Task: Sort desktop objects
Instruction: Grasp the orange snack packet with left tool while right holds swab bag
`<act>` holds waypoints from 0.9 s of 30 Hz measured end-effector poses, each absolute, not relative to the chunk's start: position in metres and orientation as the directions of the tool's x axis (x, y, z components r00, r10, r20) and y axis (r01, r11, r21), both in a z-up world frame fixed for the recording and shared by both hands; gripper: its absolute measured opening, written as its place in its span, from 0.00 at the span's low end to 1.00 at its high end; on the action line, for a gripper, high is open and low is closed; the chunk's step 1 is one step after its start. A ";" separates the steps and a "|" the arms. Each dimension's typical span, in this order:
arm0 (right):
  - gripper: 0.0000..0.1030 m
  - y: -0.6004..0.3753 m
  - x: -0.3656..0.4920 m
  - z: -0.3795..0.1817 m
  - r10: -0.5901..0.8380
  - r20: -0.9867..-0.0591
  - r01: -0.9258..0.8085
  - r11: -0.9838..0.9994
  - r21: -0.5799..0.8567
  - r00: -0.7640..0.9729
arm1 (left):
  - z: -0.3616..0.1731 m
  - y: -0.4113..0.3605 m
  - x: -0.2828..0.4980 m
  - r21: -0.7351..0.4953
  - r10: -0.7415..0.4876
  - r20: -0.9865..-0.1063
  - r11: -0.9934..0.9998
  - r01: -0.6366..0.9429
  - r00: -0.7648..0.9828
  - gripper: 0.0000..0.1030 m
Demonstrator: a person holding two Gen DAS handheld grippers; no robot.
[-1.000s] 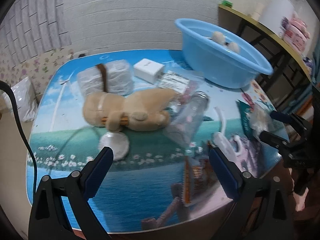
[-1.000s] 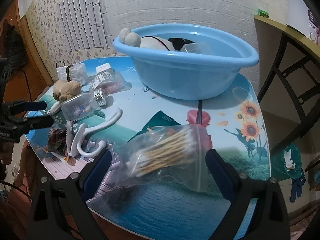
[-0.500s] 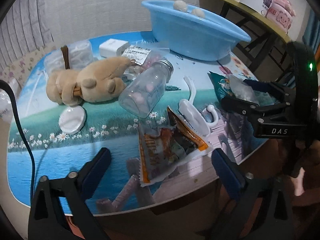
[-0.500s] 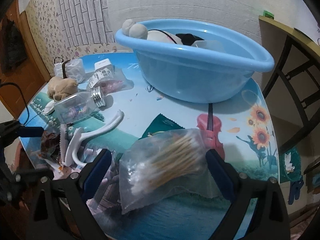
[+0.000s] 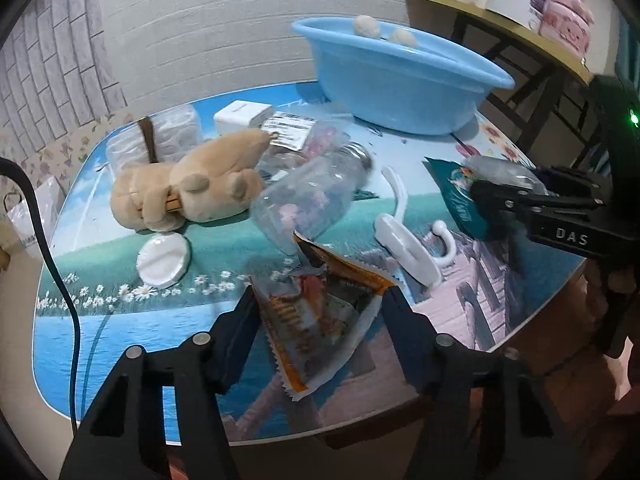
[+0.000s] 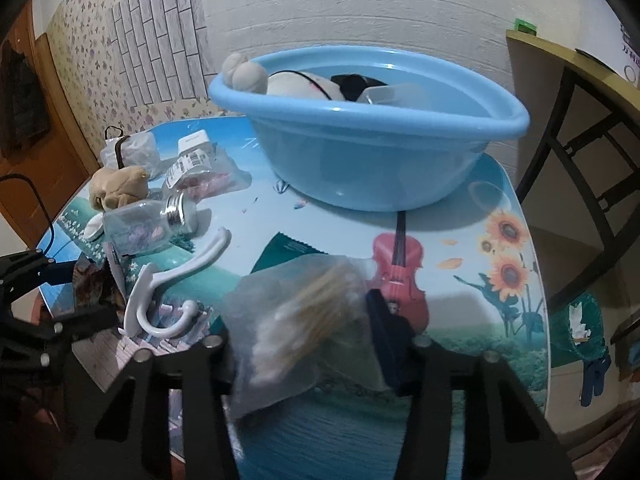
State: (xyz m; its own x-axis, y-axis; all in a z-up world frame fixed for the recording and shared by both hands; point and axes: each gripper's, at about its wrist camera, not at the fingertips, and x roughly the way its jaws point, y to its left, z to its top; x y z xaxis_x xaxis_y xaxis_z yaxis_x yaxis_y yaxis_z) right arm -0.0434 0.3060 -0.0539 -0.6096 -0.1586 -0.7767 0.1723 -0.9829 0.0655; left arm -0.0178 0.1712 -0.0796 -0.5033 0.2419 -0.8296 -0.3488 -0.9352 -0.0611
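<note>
While both sets of jaws are closing, each gripper has one item from the table (image 5: 132, 340) between its fingers. Left gripper (image 5: 318, 306): narrowed around the orange snack wrapper (image 5: 316, 320), which lies near the front edge of the table; both pads meet the wrapper's sides. Right gripper (image 6: 304, 324): narrowed around the clear bag of cotton swabs (image 6: 308, 316), also near the front edge, toward the right corner; the pads press the bag's sides. Between the two items lies the white hook (image 5: 408, 240), just beside the wrapper. Behind it the clear bottle (image 5: 316, 196) lies on its side, touching the wrapper's far tip. The tan plush toy (image 5: 188, 192) rests toward the left edge, with a white round pad (image 5: 164, 260) just in front of it. The blue basin (image 6: 372, 160) stands at the far right corner and holds a plush toy and other items.
</note>
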 end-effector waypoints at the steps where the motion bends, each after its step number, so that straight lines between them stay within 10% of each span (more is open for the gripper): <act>1: 0.43 0.307 -0.043 -0.053 -0.161 -0.777 0.175 -0.982 0.067 -0.608 | -0.079 0.170 -0.019 -0.058 0.237 -0.828 -0.938 -0.343 -0.508 0.57; 13: 0.43 0.315 -0.041 -0.052 -0.164 -0.791 0.181 -0.981 0.068 -0.590 | -0.077 0.135 -0.036 -0.098 0.206 -0.827 -0.969 -0.226 -0.524 0.50; 23: 0.67 0.294 -0.048 -0.060 -0.115 -0.802 0.197 -0.980 -0.004 -0.586 | -0.087 0.160 -0.022 -0.073 0.221 -0.827 -0.954 -0.290 -0.516 0.82; 27: 0.50 0.296 -0.048 -0.060 -0.132 -0.796 0.191 -0.981 0.022 -0.591 | -0.086 0.167 -0.016 -0.016 0.199 -0.814 -0.947 -0.321 -0.545 0.57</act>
State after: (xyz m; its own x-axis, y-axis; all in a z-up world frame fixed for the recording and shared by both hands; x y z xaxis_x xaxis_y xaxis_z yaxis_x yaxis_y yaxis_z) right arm -0.0481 0.2957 -0.0598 -0.5912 -0.1323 -0.7956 0.1905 -0.9814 0.0217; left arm -0.0162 0.1665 -0.0860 -0.5455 0.1989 -0.8142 -0.3211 -0.9469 -0.0162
